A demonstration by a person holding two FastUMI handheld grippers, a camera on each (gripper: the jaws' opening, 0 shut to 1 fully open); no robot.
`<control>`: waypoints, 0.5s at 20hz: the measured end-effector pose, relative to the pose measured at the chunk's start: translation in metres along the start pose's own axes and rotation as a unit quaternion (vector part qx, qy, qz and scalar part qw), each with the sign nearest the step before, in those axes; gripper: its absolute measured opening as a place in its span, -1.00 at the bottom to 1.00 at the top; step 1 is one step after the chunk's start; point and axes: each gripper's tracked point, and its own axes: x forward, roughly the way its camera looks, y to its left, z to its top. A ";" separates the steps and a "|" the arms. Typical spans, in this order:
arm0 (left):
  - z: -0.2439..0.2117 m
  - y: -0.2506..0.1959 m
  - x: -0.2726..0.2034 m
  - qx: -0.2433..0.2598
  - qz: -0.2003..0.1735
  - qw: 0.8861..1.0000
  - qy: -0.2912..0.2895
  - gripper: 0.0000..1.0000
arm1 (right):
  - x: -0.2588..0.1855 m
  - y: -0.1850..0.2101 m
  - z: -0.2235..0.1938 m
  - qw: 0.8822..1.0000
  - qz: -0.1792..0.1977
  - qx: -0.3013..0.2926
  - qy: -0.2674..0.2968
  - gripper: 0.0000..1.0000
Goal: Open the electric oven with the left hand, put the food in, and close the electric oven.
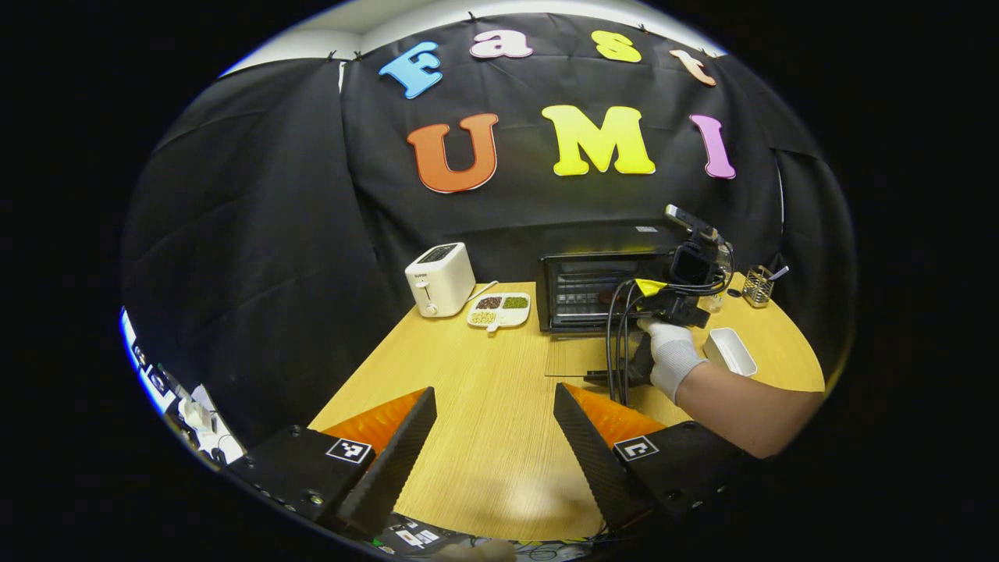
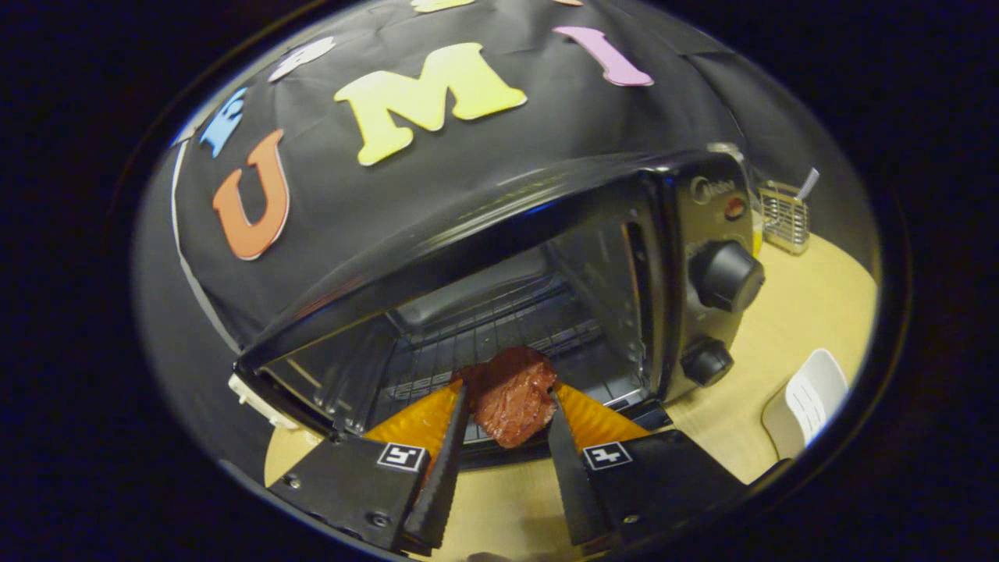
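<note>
- Firmly, the right claw (image 2: 506,421) grips a reddish-brown meat chunk (image 2: 511,394) at the open electric oven (image 2: 546,257) mouth, over its wire rack (image 2: 484,328).
- Left claw (image 1: 493,425) hangs spread, empty, above the tabletop (image 1: 484,375).
- Toaster (image 1: 440,279) and divided snack dish (image 1: 499,309) sit beside the oven.

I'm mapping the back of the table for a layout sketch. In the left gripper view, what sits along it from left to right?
Toaster → divided snack dish → electric oven, door open → white tray → wire holder.
</note>
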 end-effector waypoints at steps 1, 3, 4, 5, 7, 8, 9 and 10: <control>0.000 0.000 -0.002 -0.001 0.000 1.000 -0.001 0.94 | -0.001 0.001 -0.004 1.000 -0.003 -0.018 0.004 0.22; 0.002 0.000 -0.002 0.000 0.001 1.000 -0.005 0.94 | -0.005 -0.008 -0.008 0.999 -0.015 -0.041 0.009 0.31; 0.002 0.001 -0.003 -0.002 0.001 1.000 -0.005 0.93 | -0.005 -0.012 -0.010 0.998 -0.022 -0.048 0.016 0.34; 0.003 0.004 -0.004 -0.004 0.001 1.000 -0.004 0.94 | -0.007 -0.017 -0.013 0.997 -0.023 -0.067 0.020 0.46; 0.001 0.002 -0.006 -0.006 0.001 1.000 -0.005 0.93 | -0.011 -0.015 -0.013 0.997 -0.013 -0.079 0.020 0.51; 0.000 0.000 -0.008 -0.005 0.000 1.000 -0.006 0.94 | -0.016 -0.013 -0.011 0.997 -0.005 -0.079 0.016 0.51; 0.000 0.000 -0.008 -0.004 0.000 1.000 -0.007 0.94 | -0.016 -0.012 -0.013 0.997 0.001 -0.081 0.015 0.53; -0.001 0.000 -0.009 -0.002 -0.001 1.000 -0.009 0.94 | -0.015 -0.008 -0.010 0.996 0.009 -0.090 0.009 0.56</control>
